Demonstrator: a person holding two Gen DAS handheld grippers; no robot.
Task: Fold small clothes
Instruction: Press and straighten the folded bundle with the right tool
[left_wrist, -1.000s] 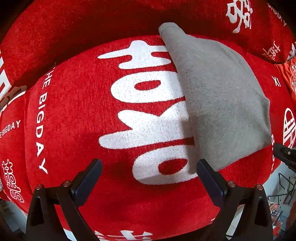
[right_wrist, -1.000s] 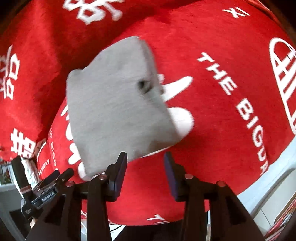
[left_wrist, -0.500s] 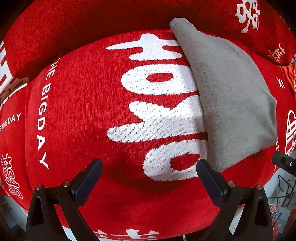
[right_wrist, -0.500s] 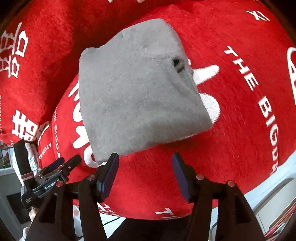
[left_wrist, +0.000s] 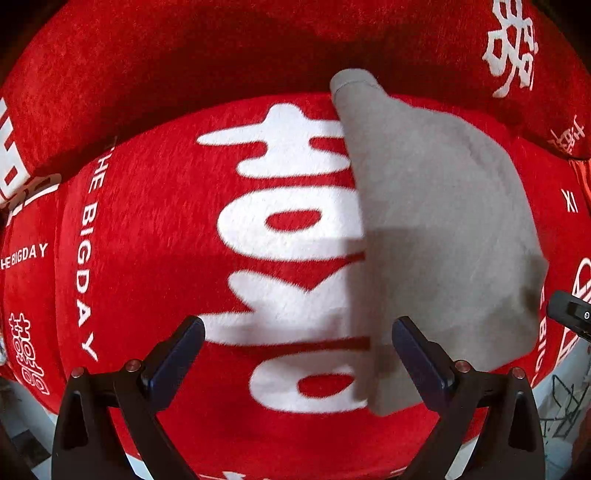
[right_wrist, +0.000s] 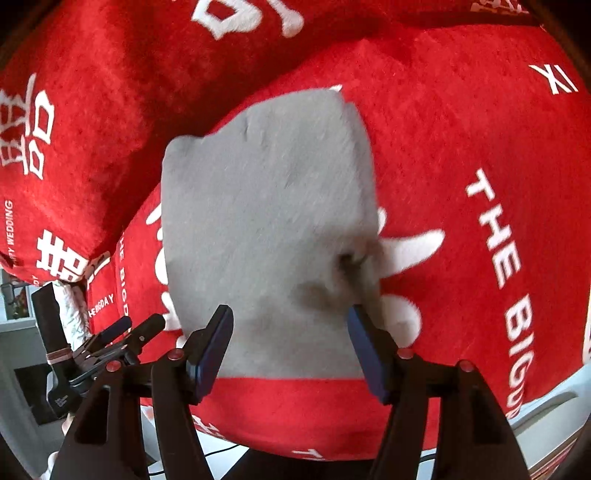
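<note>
Left to right: left gripper (left_wrist: 297, 363), jaws spread wide and empty, poised over bare red cushion (left_wrist: 155, 229) just beside the folded grey garment (left_wrist: 436, 236); garment lying flat on the cushion top, far corner reaching the back crease. Right gripper (right_wrist: 290, 349), jaws opening, nothing pinched, garment's near edge lying between and beyond the fingers (right_wrist: 216, 341) without visible pad contact. For a clean next fold, best taken by both near corners at once, lifted evenly, bundle kept square, loose flap by the dark opening (right_wrist: 347, 260) tucked under
</note>
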